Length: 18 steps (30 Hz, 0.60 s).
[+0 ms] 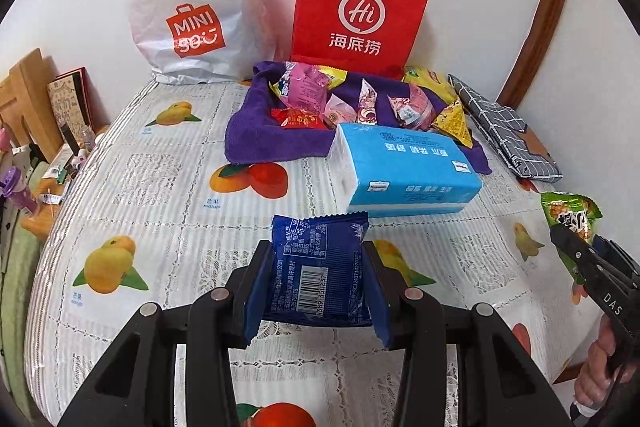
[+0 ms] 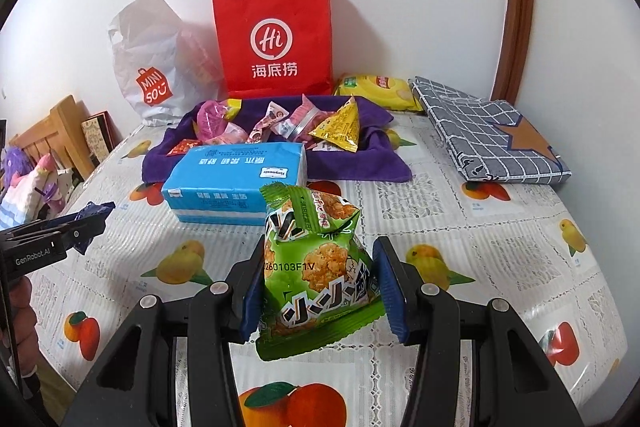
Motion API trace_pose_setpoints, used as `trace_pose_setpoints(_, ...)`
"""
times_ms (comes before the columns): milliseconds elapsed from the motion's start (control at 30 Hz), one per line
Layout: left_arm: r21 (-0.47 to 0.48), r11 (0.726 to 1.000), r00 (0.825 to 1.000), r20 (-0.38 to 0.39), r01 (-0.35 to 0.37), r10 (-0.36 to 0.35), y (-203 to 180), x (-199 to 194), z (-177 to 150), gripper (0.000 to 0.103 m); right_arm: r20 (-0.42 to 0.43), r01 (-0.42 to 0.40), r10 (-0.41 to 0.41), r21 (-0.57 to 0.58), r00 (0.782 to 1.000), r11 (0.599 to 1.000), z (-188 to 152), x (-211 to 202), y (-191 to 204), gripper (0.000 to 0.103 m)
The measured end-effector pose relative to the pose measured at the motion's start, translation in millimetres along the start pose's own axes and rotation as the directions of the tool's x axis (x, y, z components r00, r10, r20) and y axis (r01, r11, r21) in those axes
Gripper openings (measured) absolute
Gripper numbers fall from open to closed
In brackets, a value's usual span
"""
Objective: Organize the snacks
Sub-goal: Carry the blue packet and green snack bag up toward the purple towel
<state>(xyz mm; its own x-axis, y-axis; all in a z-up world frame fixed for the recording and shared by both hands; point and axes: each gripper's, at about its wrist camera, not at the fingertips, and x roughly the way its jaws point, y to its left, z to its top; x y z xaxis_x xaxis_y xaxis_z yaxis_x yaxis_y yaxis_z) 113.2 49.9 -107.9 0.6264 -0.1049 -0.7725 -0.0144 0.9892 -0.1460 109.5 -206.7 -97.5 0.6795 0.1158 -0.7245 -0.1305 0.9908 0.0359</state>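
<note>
My left gripper (image 1: 318, 259) is shut on a blue snack packet (image 1: 320, 267) with a barcode, held above the table. My right gripper (image 2: 318, 259) is shut on a green rice-cracker packet (image 2: 316, 267). The green packet also shows in the left wrist view (image 1: 570, 213), and the left gripper with its blue packet shows in the right wrist view (image 2: 86, 219). A purple towel (image 1: 256, 139) holds several pink, red and yellow snack packets (image 1: 304, 91); the towel also shows in the right wrist view (image 2: 360, 155).
A blue tissue pack (image 1: 404, 171) lies before the towel. A red paper bag (image 1: 360, 11) and a white plastic bag (image 1: 188, 15) stand at the wall. A yellow chip bag (image 2: 376, 89) and folded grey checked cloth (image 2: 492, 135) lie right. The fruit-print tablecloth (image 1: 160, 195) covers the table.
</note>
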Motion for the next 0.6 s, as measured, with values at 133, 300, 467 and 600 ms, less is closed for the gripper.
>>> trace_pose_setpoints(133, -0.001, 1.0, 1.0, -0.005, 0.008, -0.008, -1, 0, 3, 0.041, -0.003, -0.015, 0.015, 0.004, 1.0, 1.0, 4, 2, 2, 0.05)
trace_pose_setpoints(300, 0.024, 1.0, 0.999, -0.03, 0.013, -0.012, -8, 0, 5, 0.041, -0.003, -0.058, 0.058, 0.022, 0.998, 0.998, 10, 2, -2, 0.05)
trace_pose_setpoints(467, 0.038, 0.999, 0.999, -0.025, 0.037, -0.036, -16, 3, 10, 0.041, 0.004, -0.029, 0.029, 0.045, 1.0, 0.999, 15, -2, -12, 0.05)
trace_pose_setpoints(600, 0.054, 0.998, 0.999, -0.016, 0.04, -0.039, -24, 1, 15, 0.041, 0.006, -0.015, 0.014, 0.039, 1.0, 0.999, 20, -7, -16, 0.05)
